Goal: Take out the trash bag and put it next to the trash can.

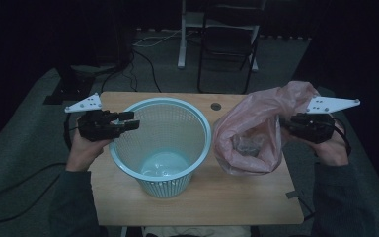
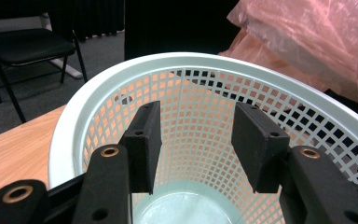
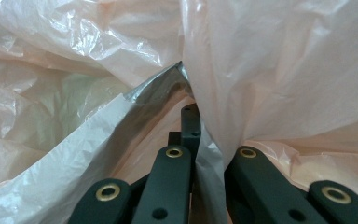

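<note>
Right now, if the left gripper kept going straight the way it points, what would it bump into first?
Probably the far inner wall of the pale blue mesh basket. The left gripper, jaws open, sits at the rim pointing across the basket's inside, with nothing between; depth is hard to judge.

High view overhead; gripper views close on basket (image 2: 205, 74), bag (image 3: 279, 65).

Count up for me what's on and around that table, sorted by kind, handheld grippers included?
Mesh baskets, pale blue: 1
Pink plastic bags: 1
Handheld grippers: 2, the left gripper with jaws open at the basket's rim, the right gripper shut on the bag's edge
Folding chairs: 1
Total: 5
</note>
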A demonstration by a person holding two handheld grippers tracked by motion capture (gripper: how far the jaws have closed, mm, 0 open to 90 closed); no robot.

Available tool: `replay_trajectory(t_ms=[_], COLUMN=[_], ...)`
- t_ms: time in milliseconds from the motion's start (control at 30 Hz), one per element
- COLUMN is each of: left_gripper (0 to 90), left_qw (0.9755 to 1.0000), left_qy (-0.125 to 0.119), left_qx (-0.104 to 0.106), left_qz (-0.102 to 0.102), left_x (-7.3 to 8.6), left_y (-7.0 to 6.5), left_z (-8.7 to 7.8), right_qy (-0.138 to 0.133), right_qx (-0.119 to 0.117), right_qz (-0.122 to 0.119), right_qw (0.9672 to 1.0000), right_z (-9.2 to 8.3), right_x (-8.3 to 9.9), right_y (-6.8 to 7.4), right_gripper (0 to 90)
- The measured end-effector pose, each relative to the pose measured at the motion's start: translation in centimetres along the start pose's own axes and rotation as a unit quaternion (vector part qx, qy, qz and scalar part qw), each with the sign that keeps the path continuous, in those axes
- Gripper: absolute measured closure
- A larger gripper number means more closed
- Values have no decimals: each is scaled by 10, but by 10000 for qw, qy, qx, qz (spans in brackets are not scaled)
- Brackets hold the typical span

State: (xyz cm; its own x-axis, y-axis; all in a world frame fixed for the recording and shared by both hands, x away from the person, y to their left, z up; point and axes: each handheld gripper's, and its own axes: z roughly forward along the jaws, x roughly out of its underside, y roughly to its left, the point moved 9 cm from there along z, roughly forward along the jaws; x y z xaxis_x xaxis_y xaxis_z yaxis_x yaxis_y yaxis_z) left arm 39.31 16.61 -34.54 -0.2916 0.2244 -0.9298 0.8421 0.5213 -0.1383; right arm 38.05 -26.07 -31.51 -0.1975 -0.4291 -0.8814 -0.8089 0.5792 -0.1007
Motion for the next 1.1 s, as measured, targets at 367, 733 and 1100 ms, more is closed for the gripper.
replay_trajectory(t_ms=[367, 733, 1100], left_gripper=[526, 526, 526], left_qw=[10000, 10000, 10000], left_qy=[4, -12, -14], left_qx=[-1, -5, -2], left_qz=[9, -1, -1], left_x=[0, 0, 0], left_y=[0, 0, 0], left_z=[-1, -2, -2], right_qy=[115, 180, 261], right_qx=[-237, -408, -564], right_qz=[-67, -24, 65], right_qw=[9996, 9990, 9980], right_z=[15, 28, 42], right_x=[22, 34, 48], right_y=[5, 10, 14], right_gripper=[891, 891, 891])
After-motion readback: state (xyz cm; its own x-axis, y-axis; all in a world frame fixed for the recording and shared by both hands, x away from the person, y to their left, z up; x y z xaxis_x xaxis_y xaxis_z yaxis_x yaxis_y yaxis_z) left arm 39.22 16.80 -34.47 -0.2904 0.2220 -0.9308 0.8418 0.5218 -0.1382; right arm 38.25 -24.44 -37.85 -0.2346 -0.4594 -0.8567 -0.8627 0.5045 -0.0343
